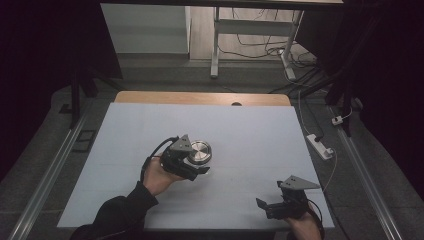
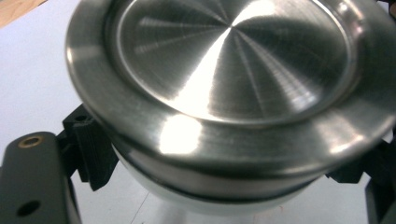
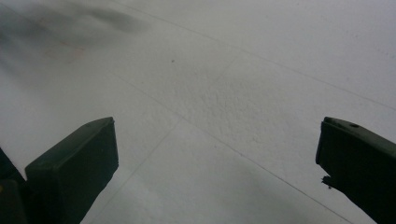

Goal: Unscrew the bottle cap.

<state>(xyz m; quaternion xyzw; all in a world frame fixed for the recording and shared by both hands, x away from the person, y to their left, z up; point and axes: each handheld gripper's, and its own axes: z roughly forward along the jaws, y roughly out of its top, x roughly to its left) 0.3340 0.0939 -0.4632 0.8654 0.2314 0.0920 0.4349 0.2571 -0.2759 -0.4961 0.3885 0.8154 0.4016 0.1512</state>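
High view first: at the left my left hand (image 1: 156,176), coming out of a dark sleeve (image 1: 120,210), holds the left gripper (image 1: 192,162) over the white mat (image 1: 250,140) a little left of the middle. Its jaws are clamped on a round metal tin (image 1: 200,152), which is tilted so its shiny flat top faces up toward the camera. A black cable (image 1: 152,152) loops from the gripper back past my wrist, and the grey plate (image 1: 183,144) sits on top just beside the tin. From the left gripper view the tin (image 2: 233,84) is very close: a brushed steel lid with a raised rim and a sunken centre, a pale band below it, and my black ribbed pads (image 2: 95,149) pressing on its side at lower left and lower right. White mat lies behind it, with a corner of wood at the upper left. Further right in the high view, near the mat's front edge, my right hand (image 1: 305,227) holds the right gripper (image 1: 265,206) low, well apart from the tin, its grey plate (image 1: 297,183) on top and its jaws pointing left. In the right gripper view those jaws stand wide apart with bare mat (image 3: 224,93) between them; the mat has a fine pebbled grain, thin crossing lines and a dark blurred shadow at the upper left. Beyond the mat's far edge runs a strip of wooden table (image 1: 200,98), and on the floor at the right lies a white power strip (image 1: 320,146).
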